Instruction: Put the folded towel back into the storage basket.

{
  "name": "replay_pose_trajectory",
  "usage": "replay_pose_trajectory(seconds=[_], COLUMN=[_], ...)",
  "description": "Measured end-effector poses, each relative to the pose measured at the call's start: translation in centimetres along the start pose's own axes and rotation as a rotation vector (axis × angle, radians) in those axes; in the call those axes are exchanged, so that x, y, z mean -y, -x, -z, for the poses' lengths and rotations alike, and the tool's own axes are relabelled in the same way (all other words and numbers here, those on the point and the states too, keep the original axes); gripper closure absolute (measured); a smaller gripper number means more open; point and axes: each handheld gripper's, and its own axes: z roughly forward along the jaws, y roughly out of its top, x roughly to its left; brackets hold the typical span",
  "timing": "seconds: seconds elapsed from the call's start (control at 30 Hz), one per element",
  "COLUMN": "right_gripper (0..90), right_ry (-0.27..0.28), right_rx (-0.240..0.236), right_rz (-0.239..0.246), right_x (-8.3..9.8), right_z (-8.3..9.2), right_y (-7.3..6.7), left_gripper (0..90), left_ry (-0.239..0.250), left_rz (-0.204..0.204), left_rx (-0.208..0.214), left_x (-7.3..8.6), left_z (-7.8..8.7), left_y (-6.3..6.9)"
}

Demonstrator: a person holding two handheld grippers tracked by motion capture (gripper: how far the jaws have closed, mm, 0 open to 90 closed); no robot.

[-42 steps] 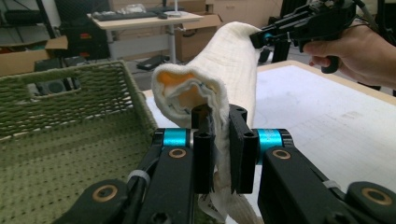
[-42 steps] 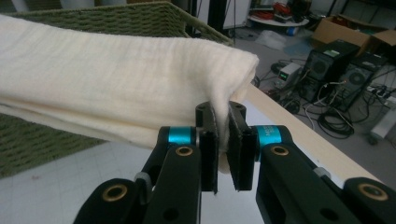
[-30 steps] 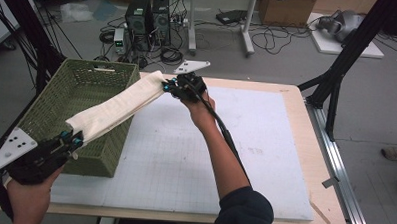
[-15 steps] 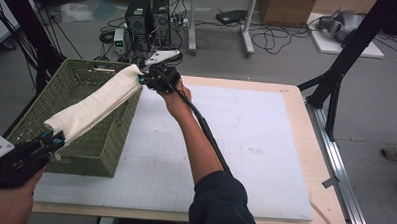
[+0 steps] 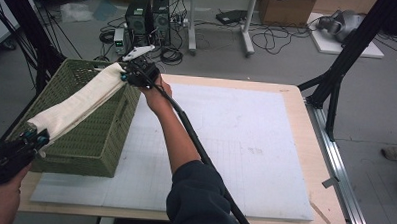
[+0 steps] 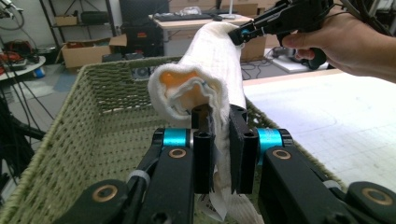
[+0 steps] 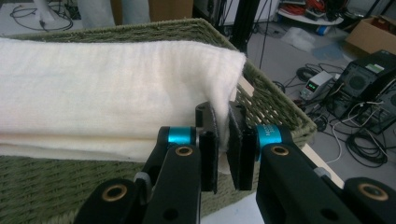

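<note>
Stretching towel [image 5: 79,105] between both hand-held grippers, above basket [image 5: 93,141]

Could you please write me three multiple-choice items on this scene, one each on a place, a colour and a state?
1. Where is the folded towel?
A. flat on the white mat
B. held above the basket
C. on the floor

2. What colour is the basket?
A. green
B. red
C. blue

3. How is the towel held?
A. by the left gripper alone
B. by the right gripper alone
C. clamped at each end by one gripper

Key: 1 B, it spans the air over the basket's open top; 2 A, the woven walls are olive green; 3 C, each gripper view shows jaws pinching cloth.
</note>
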Motion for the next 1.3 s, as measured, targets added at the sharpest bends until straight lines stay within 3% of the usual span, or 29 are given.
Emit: replay_pose_trajectory(seconds=[0.17,0.27,0.3,0.33,0.37,0.4,0.43,0.5,0.57,0.73,0.77,0.8,0.83,0.87,0.9,0.93,1.1,1.23,1.27,1.3], right_gripper=[83.7,81.7,74.4,60.7,53.1,51.9,51.3,50.6,50.4,46.4,45.1,44.0,42.8,39.7,36.2,34.2,25.4,24.2,23.9,22.8], right_ry=[-0.002,0.000,-0.001,0.000,0.003,0.003,0.000,0.003,0.013,0.043,0.054,0.060,0.071,0.074,0.076,0.080,0.079,0.069,0.063,0.057], right_rx=[-0.014,0.004,0.028,0.062,0.086,0.084,0.082,0.090,0.099,0.100,0.097,0.095,0.088,0.084,0.085,0.094,0.123,0.133,0.140,0.147], right_rz=[-0.001,-0.008,-0.010,-0.023,-0.037,-0.054,-0.053,-0.039,-0.041,-0.098,-0.104,-0.118,-0.128,-0.145,-0.152,-0.158,-0.184,-0.185,-0.189,-0.192], right_x=[-0.6,-1.0,-1.1,-1.1,-1.0,-0.9,-0.8,-0.5,0.1,2.1,2.6,3.2,3.8,4.5,5.1,5.8,9.1,11.6,12.2,12.9], right_z=[-1.2,-1.9,-2.1,-2.3,-2.4,-2.3,-2.1,-1.4,-0.4,3.2,4.0,4.9,5.7,6.6,7.5,8.4,13.0,16.6,17.5,18.5], right_y=[-0.5,-0.9,-1.1,-1.2,-1.2,-1.1,-1.0,-0.7,-0.1,1.7,2.0,2.3,2.5,2.8,3.0,3.2,3.8,4.1,4.1,4.1], left_gripper=[81.5,80.4,75.8,62.4,47.3,37.0,30.9,27.1,26.6,24.2,22.1,20.1,18.8,18.3,18.3,18.3,18.3,18.4,18.4,18.4], left_ry=[-0.006,-0.047,-0.078,-0.078,-0.095,-0.113,-0.113,-0.078,-0.066,-0.014,0.013,0.013,0.030,0.032,0.032,0.027,0.028,0.020,0.020,0.024], left_rz=[0.004,0.016,0.028,0.028,0.046,0.082,0.082,0.073,0.064,0.054,0.061,0.061,0.072,0.077,0.077,0.087,0.127,0.120,0.120,0.110], left_rx=[-0.031,-0.056,-0.076,-0.076,-0.115,-0.173,-0.173,-0.202,-0.194,-0.110,-0.058,-0.058,-0.003,0.028,0.028,0.075,0.229,0.291,0.291,0.329], left_x=[0.1,0.2,0.3,0.3,0.5,0.6,0.6,0.1,-0.1,-0.8,-1.0,-1.0,-1.1,-1.1,-1.1,-1.2,-0.9,-0.8,-0.8,-0.7], left_z=[0.4,-0.4,-0.8,-0.8,-1.3,-1.6,-1.6,-1.1,-0.9,-1.0,-1.6,-1.6,-2.4,-2.9,-2.9,-3.8,-6.4,-8.3,-8.3,-9.2], left_y=[-1.0,-2.3,-2.9,-2.9,-3.4,-4.3,-4.3,-4.2,-4.0,-2.4,-1.5,-1.5,-0.4,0.2,0.2,1.4,4.1,6.3,6.3,7.6])
